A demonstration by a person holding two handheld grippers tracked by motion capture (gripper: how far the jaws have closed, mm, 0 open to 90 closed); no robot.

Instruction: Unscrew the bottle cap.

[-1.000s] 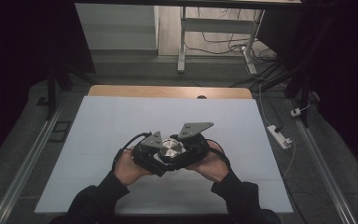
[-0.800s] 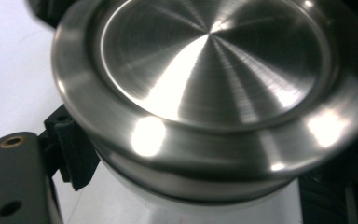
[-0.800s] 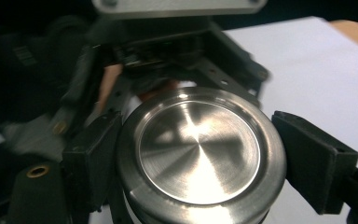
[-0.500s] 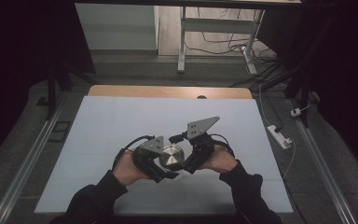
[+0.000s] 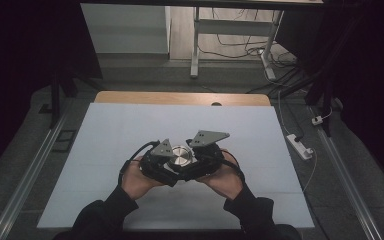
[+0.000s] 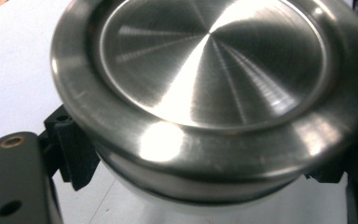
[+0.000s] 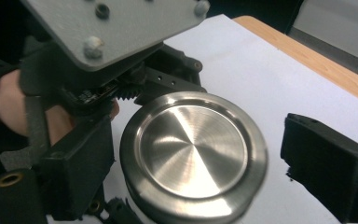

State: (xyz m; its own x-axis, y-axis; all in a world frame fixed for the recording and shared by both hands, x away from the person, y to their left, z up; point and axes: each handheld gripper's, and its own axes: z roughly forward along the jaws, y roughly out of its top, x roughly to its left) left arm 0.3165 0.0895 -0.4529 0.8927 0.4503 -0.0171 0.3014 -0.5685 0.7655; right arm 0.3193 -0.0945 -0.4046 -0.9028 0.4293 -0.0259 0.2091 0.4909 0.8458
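Steel lid (image 5: 181, 155): left jaws clamp it; right jaws, closing, flank its rim, untouching.

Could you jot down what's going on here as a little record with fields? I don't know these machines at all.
Setting: white table with a wooden far edge, dark room around it
Main object: round steel lidded container, brushed shiny top
Left tongs: clamped on the container's body just under the lid
Right tongs: jaws either side of the lid, a gap at the far jaw; they have just been closing
Hands: left hand and right hand close together over the table's near half
Beyond the table: desk legs and cables on the floor
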